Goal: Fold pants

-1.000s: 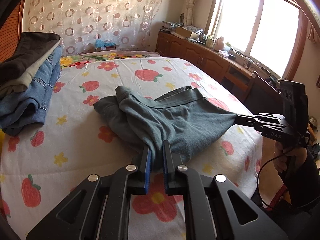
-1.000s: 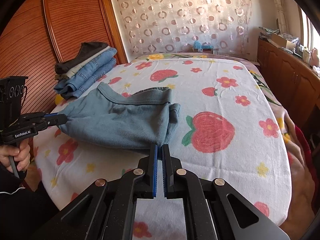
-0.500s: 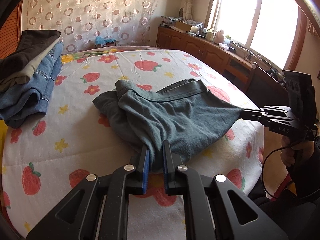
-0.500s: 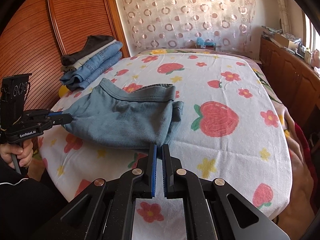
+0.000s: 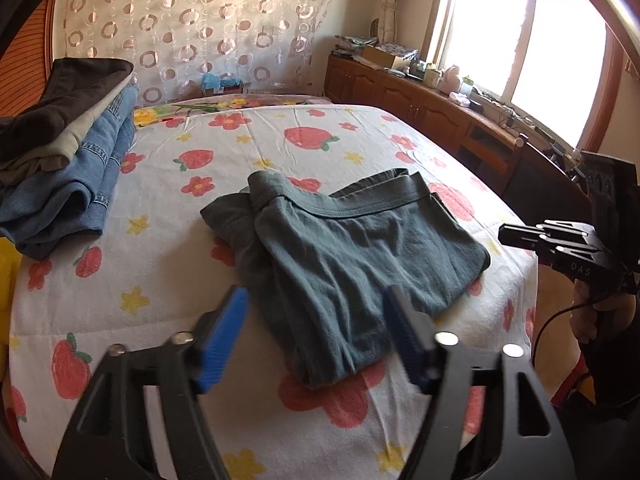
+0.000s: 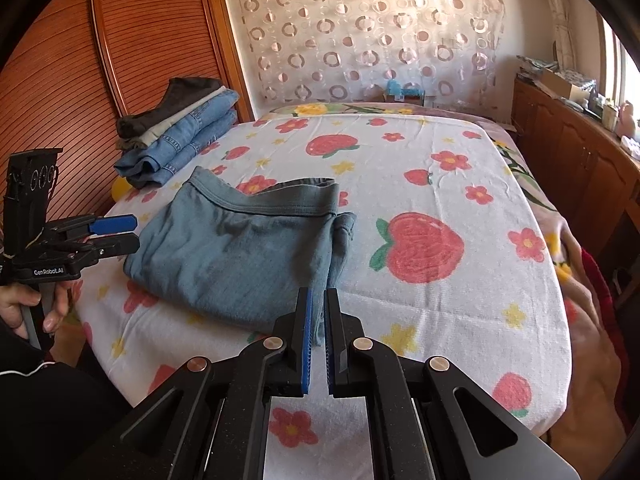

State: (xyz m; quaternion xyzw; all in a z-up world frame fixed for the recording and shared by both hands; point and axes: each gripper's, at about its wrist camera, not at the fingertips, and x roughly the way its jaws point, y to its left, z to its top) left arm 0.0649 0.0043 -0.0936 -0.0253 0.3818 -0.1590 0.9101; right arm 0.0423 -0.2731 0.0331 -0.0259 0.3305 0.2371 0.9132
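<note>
The grey-blue pants (image 5: 352,248) lie folded on the strawberry-print bed, waistband toward the far side; they also show in the right wrist view (image 6: 244,252). My left gripper (image 5: 316,308) is open, its blue pads spread on either side of the pants' near edge, holding nothing. It shows in the right wrist view (image 6: 132,232) just off the pants' left corner. My right gripper (image 6: 317,312) has its jaws nearly closed, a narrow gap over the pants' near corner; whether cloth is pinched is unclear. In the left wrist view it (image 5: 504,236) sits just beyond the pants' right edge.
A stack of folded jeans and dark trousers (image 5: 60,160) sits at the bed's left side, also in the right wrist view (image 6: 176,136). A wooden sideboard (image 5: 420,100) with clutter runs under the window on the right. The bed sheet (image 6: 440,168) spreads beyond.
My left gripper has opened and let go of the pants. The pants, earlier stretched taut between both grippers, now lie slack and flat on the bed. The right gripper's jaws have parted slightly.
</note>
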